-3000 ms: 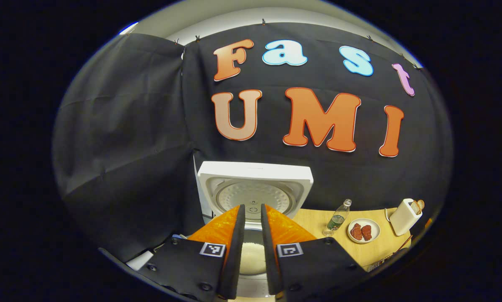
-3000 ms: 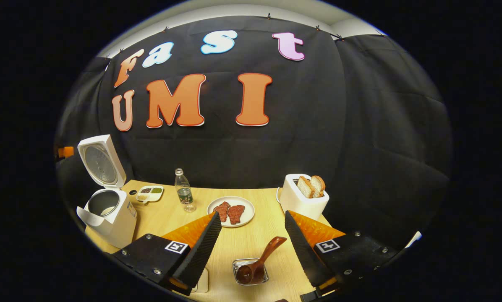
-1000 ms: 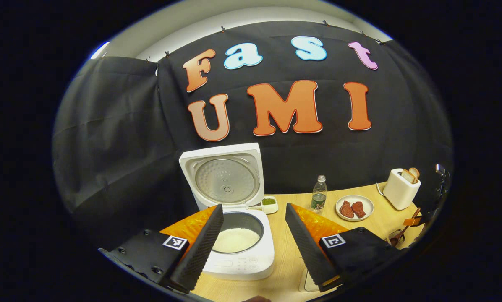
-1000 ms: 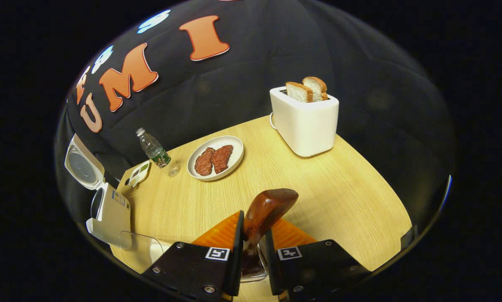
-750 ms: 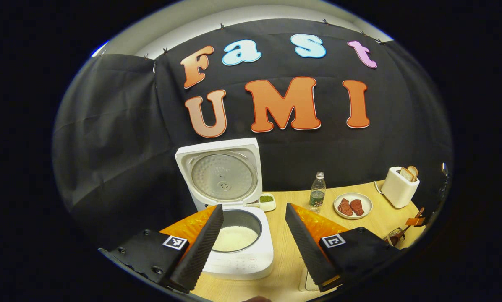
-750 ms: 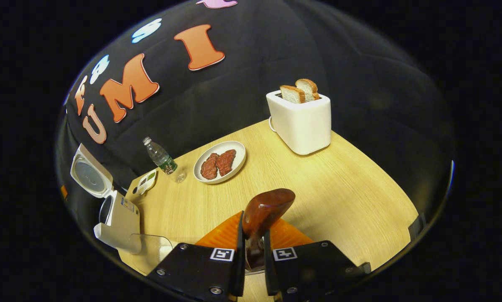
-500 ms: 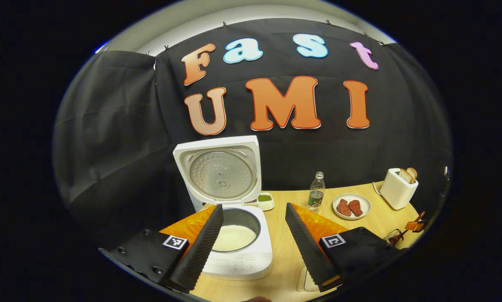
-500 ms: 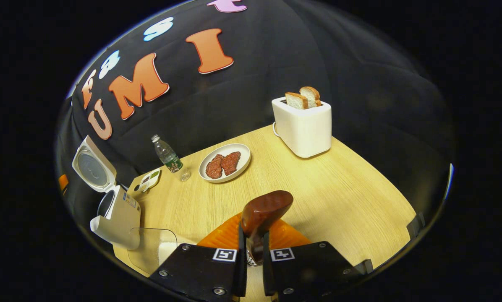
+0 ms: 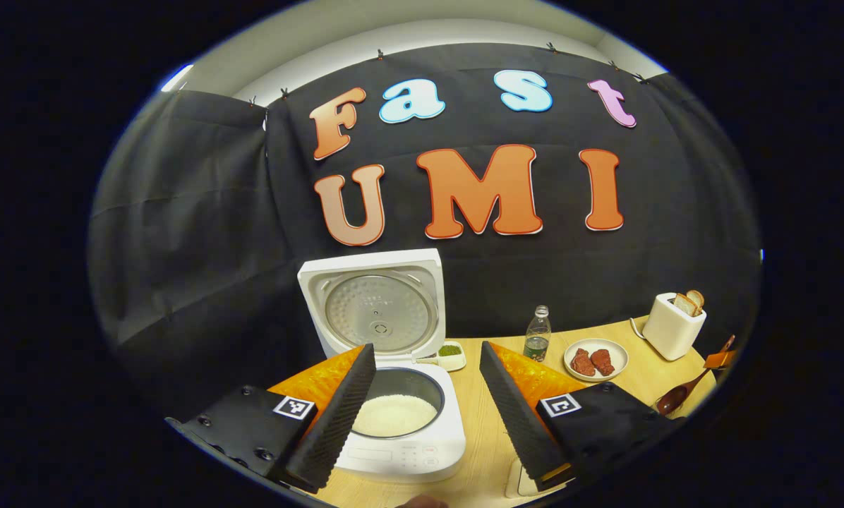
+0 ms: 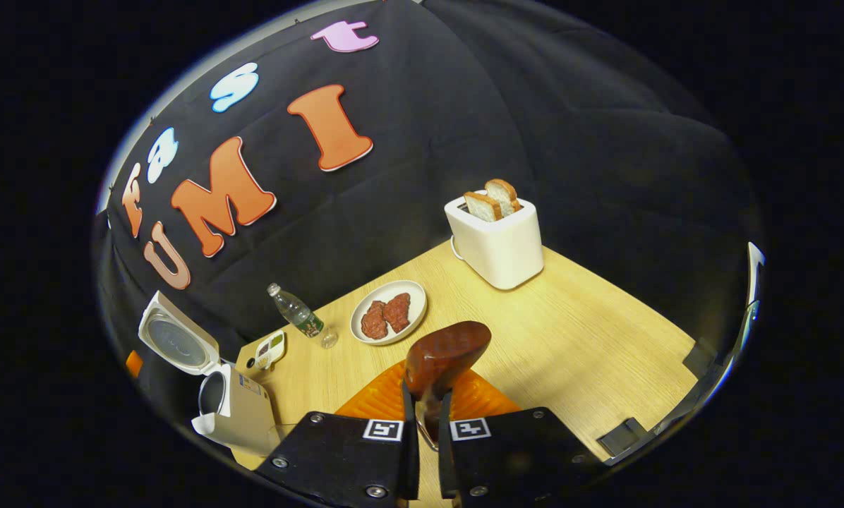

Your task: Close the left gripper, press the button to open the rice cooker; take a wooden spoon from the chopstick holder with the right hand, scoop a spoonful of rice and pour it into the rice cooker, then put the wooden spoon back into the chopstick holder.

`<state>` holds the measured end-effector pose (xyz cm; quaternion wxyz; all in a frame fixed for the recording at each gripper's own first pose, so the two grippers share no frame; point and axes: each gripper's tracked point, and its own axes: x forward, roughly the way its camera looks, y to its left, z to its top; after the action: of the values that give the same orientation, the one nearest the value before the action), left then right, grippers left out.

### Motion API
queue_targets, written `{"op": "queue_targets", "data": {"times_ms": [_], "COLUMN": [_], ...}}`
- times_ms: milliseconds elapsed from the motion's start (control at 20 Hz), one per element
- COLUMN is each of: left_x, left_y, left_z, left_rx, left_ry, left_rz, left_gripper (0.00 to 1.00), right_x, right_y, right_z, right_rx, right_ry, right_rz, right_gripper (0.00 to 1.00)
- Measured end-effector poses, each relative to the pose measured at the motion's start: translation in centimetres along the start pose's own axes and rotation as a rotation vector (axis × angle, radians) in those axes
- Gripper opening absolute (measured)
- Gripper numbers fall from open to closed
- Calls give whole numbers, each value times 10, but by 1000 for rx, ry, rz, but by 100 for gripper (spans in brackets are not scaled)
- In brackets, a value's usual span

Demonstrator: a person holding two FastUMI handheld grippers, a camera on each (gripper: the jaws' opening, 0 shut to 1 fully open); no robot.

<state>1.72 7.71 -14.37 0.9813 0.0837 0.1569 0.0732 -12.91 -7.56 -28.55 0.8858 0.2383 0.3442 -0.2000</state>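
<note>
The rice cooker stands at the left of the counter with its lid upright and white rice showing in the pot, so the button step is done. The left claw hovers above it, released, jaws spread wide with nothing between them; three seconds ago those jaws were nearly together and much closer over the pot.

Moving right along the counter: a small divided dish, a water bottle, a plate of meat and a toaster holding two bread slices, none of them disturbed over the sequence.

At the far right edge of the left gripper view, the wooden spoon hangs bowl-down in the air above the counter, lifted by the right claw. In the right gripper view that claw is clenched on the spoon's handle, which rises between the two closed fingers. Half a second ago the spoon's bowl still sat in the chopstick holder; now it is out, and the holder itself is hard to make out behind the claw (probably just below it).

With the spoon freed, the pick-up looks complete, and scooping rice is likely the next stage.
</note>
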Motion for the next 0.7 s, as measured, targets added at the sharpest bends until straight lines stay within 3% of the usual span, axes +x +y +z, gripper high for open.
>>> {"op": "queue_targets", "data": {"times_ms": [200, 350, 500, 700], "left_x": [3, 8, 10, 11], "left_y": [17, 29, 32, 39], "left_z": [-1, -8, -15, -28], "left_rx": [-13, -19, -38, -15], "left_ry": [-21, 0, 12, 37], "left_rz": [13, 25, -8, -48], "left_gripper": [100, 100, 100, 96], "right_x": [-21, -29, -33, -25], "right_y": [40, 69, 100, 120], "right_z": [10, -13, -41, -76], "right_rx": [40, 20, -27, -148], "right_ry": [-13, 31, 70, 76], "right_rz": [57, 89, 118, 93], "right_gripper": [10, 10, 10, 10]}}
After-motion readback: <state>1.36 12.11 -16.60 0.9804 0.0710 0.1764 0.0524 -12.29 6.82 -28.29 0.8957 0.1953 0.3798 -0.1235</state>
